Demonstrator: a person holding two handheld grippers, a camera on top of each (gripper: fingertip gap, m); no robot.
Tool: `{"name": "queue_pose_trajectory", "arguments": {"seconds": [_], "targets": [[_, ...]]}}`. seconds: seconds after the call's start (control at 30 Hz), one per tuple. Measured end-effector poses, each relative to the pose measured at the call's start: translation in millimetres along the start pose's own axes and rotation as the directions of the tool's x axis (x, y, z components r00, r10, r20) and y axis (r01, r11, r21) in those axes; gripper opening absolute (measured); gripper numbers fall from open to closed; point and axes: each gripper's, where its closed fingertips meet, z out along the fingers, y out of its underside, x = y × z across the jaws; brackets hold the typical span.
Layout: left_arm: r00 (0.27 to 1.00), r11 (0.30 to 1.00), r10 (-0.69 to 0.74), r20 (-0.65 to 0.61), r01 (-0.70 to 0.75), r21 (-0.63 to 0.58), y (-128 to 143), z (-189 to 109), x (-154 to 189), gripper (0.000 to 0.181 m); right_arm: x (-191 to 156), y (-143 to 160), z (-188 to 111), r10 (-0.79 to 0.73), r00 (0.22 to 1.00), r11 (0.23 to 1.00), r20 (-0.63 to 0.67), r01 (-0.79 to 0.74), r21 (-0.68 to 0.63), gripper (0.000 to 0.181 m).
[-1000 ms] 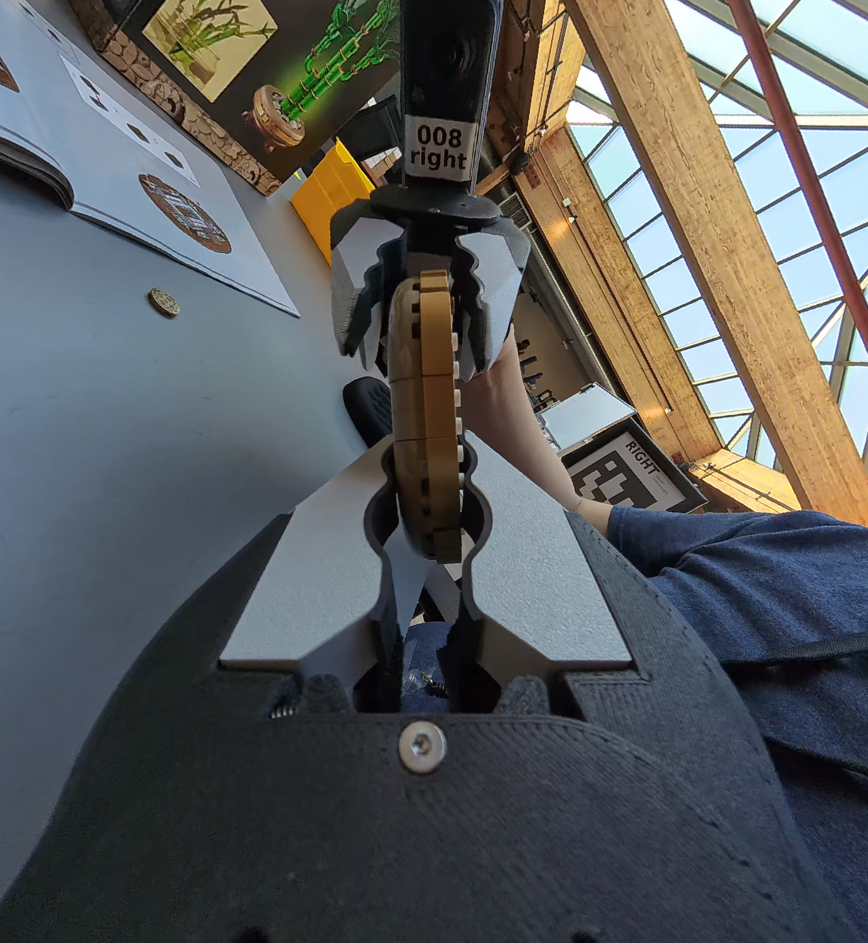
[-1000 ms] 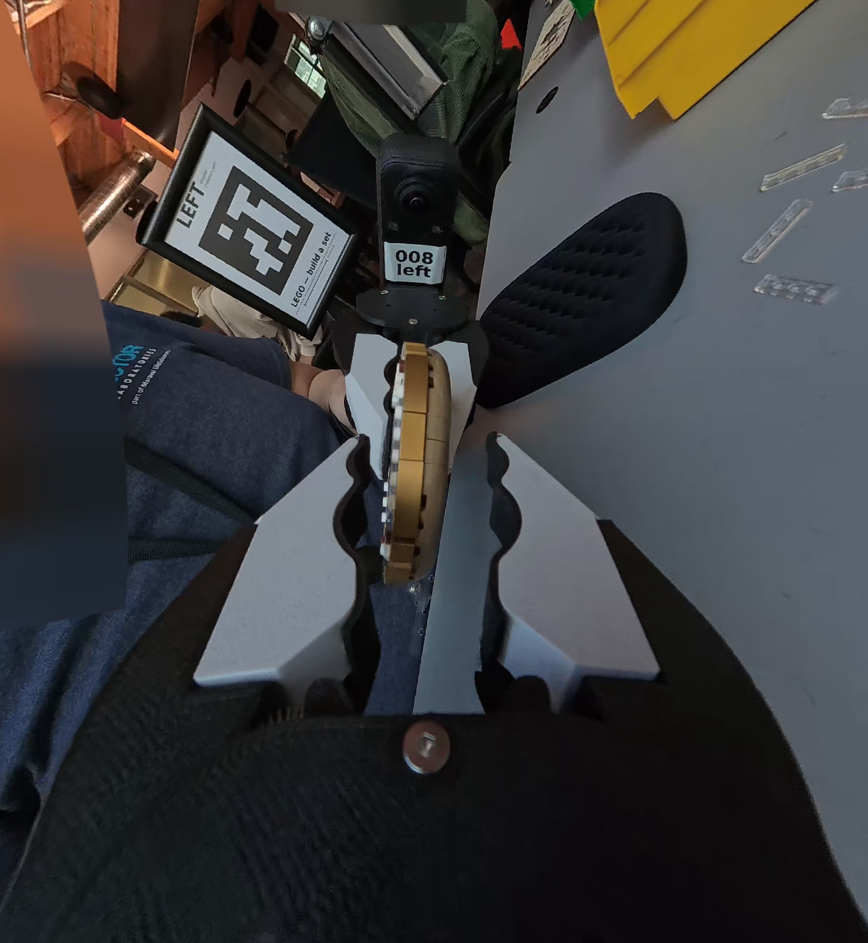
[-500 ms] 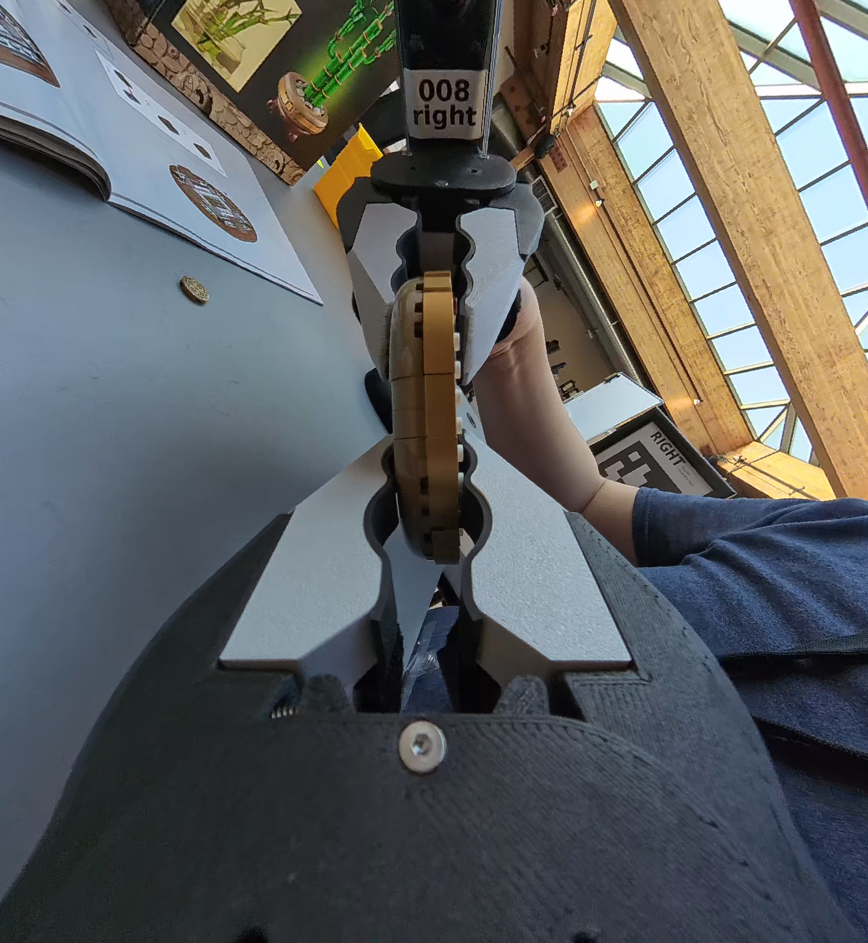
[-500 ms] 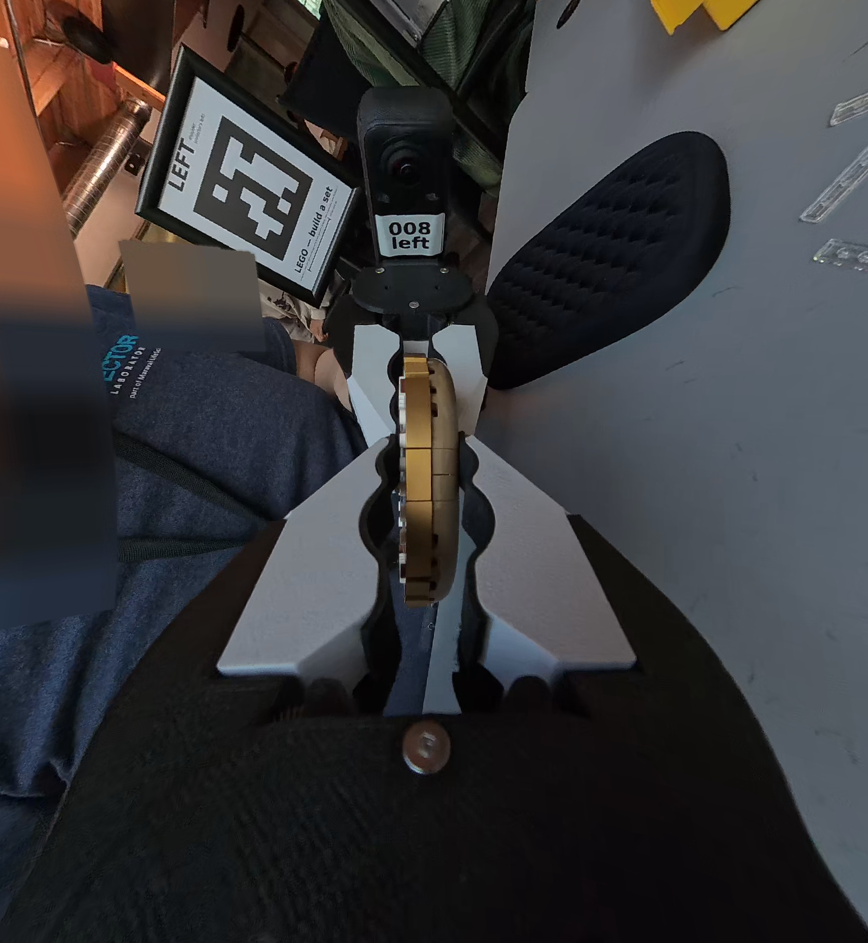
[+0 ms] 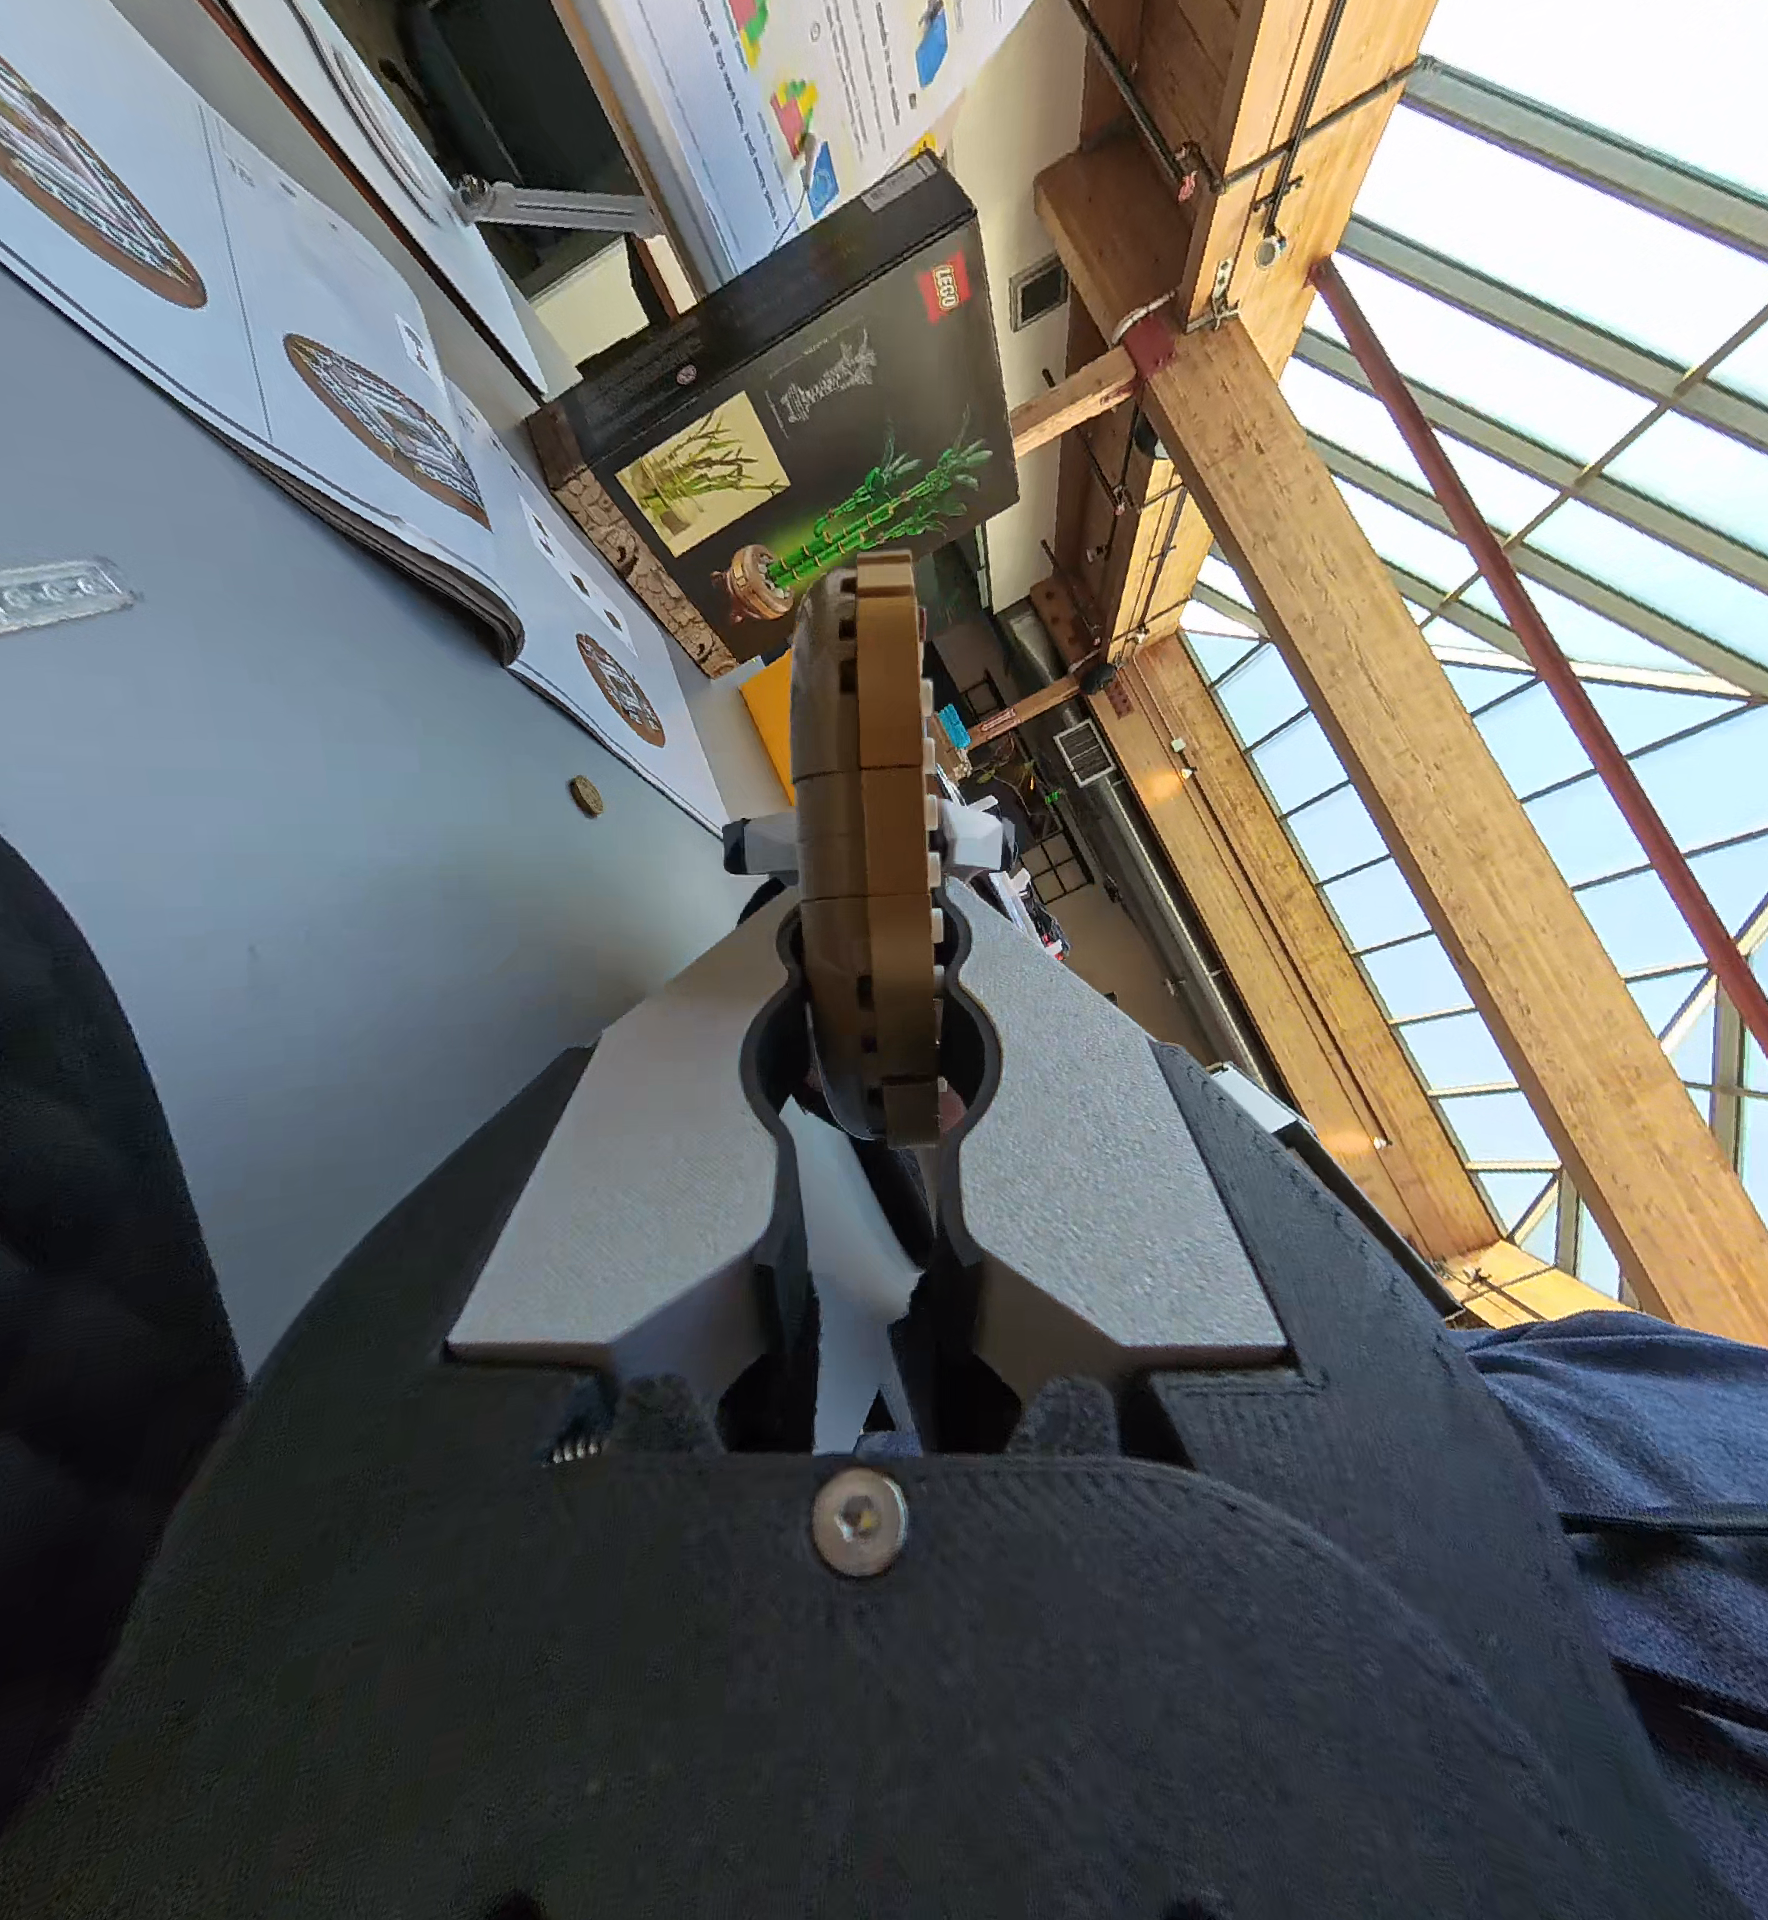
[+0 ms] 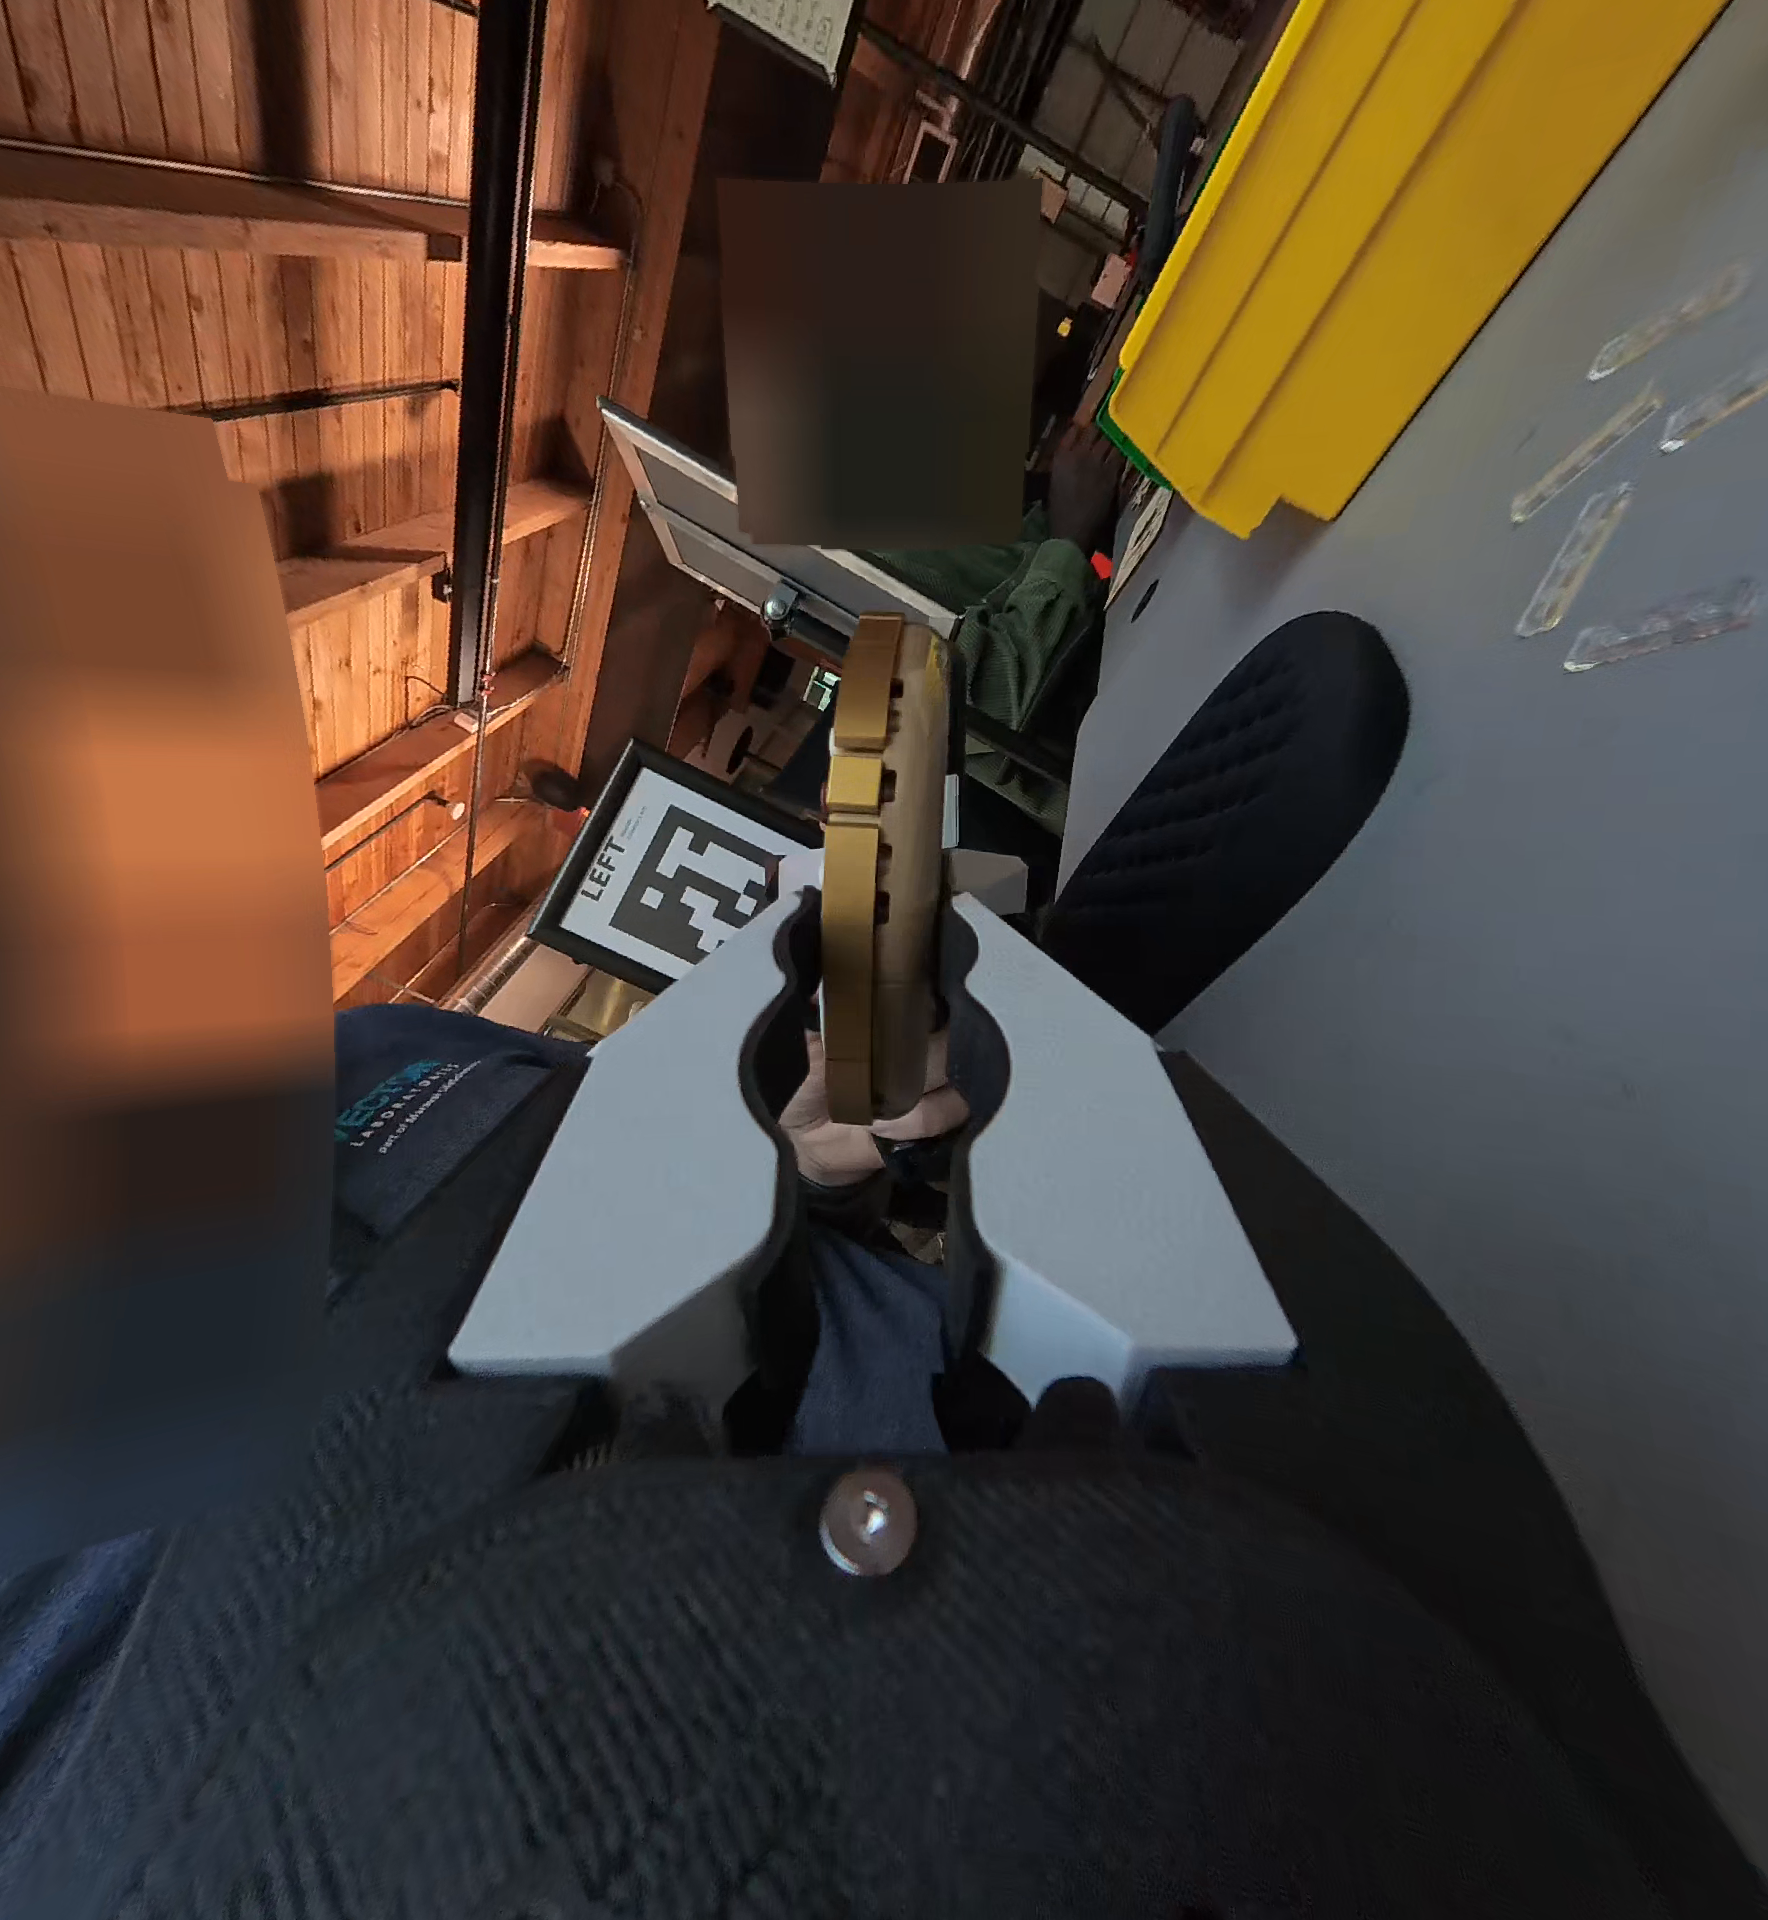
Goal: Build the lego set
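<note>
While the left hand-held gripper is clamped on the tan round lego disc held edge-on above the grey bench, the right hand-held gripper pinches the same disc. Instruction booklet at 10 o'clock, set box at 12.

The round lego assembly stands edge-on between the fingers of the left gripper, projecting forward past the fingertips. The right gripper grips the same assembly from the opposite side. In the left wrist view, the table lies left of the tool. On it, ahead and to the left, lie the open instruction booklet, a small round piece nearer the tool, and a flat clear piece farther left. The set box stands beyond the booklet, directly ahead of the assembly. In the right wrist view, the table lies right of the tool, carrying several clear strips and, farther ahead, a bin.
</note>
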Motion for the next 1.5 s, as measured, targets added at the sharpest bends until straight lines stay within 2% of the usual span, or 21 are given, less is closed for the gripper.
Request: {"name": "queue_pose_trajectory", "arguments": {"seconds": [0.1,0.2,0.3,0.37,0.6,0.77,0.87,0.93,1.0,1.07,1.17,1.23,1.33,1.4,1.5], "targets": [[0.999,0.999,-0.033,-0.042,0.031,-0.036,3,1,4,0.019,-1,1,-1,0.047,0.999,0.997,0.016,-0.046,-0.059,0.02],[0.993,0.993,-0.077,-0.095,0.067,-0.101,5,-2,10,0.027,-6,11,-3,0.04,0.999,0.983,0.018,-0.036,-0.182,0.02],[0.979,0.981,-0.127,-0.157,0.101,-0.163,2,-9,17,0.026,-10,17,-4,0.049,0.999,0.958,0.013,-0.043,-0.285,0.02],[0.98,0.97,-0.128,-0.153,0.092,-0.224,7,-11,17,0.024,-10,18,-4,0.062,0.998,0.941,-0.01,-0.061,-0.333,0.02],[0.975,0.961,-0.161,-0.154,0.119,-0.251,8,-13,16,0.03,-7,16,-1,0.103,0.993,0.909,-0.065,-0.121,-0.398,0.02],[0.988,0.953,-0.125,-0.09,0.094,-0.288,14,-15,6,0.028,-2,19,-2,0.132,0.987,0.899,-0.092,-0.158,-0.408,0.02],[0.997,0.946,-0.073,-0.02,0.063,-0.317,18,-17,-6,0.038,-2,17,-2,0.138,0.986,0.899,-0.095,-0.165,-0.405,0.02],[0.997,0.942,-0.074,-0.034,0.058,-0.33,20,-18,-6,0.036,-2,17,-3,0.131,0.986,0.895,-0.099,-0.161,-0.416,0.02],[0.989,0.941,-0.103,-0.103,0.063,-0.333,20,-17,4,0.02,-2,18,-2,0.137,0.985,0.885,-0.101,-0.168,-0.434,0.02],[0.987,0.939,-0.109,-0.115,0.064,-0.338,22,-16,5,0.019,-1,14,0,0.145,0.984,0.886,-0.101,-0.175,-0.43,0.019],[0.992,0.954,-0.067,-0.109,0.032,-0.298,17,-14,3,0.019,-1,0,6,0.117,0.99,0.916,-0.08,-0.138,-0.377,0.02],[0.988,0.966,-0.098,-0.122,0.065,-0.252,9,-15,4,0.019,0,-11,11,0.04,0.997,0.944,-0.07,-0.061,-0.325,0.035],[0.984,0.979,-0.127,-0.125,0.105,-0.174,-1,-19,1,0.019,9,-23,10,-0.135,0.98,0.963,-0.147,0.095,-0.253,0.059],[0.985,0.987,-0.124,-0.117,0.111,-0.119,-8,-23,-1,0.019,9,-21,7,-0.182,0.967,0.967,-0.18,0.143,-0.211,0.066],[0.992,0.995,-0.093,-0.085,0.089,-0.041,-17,-27,-4,0.019,7,-10,8,-0.153,0.971,0.982,-0.182,0.128,-0.141,0.058]]}}
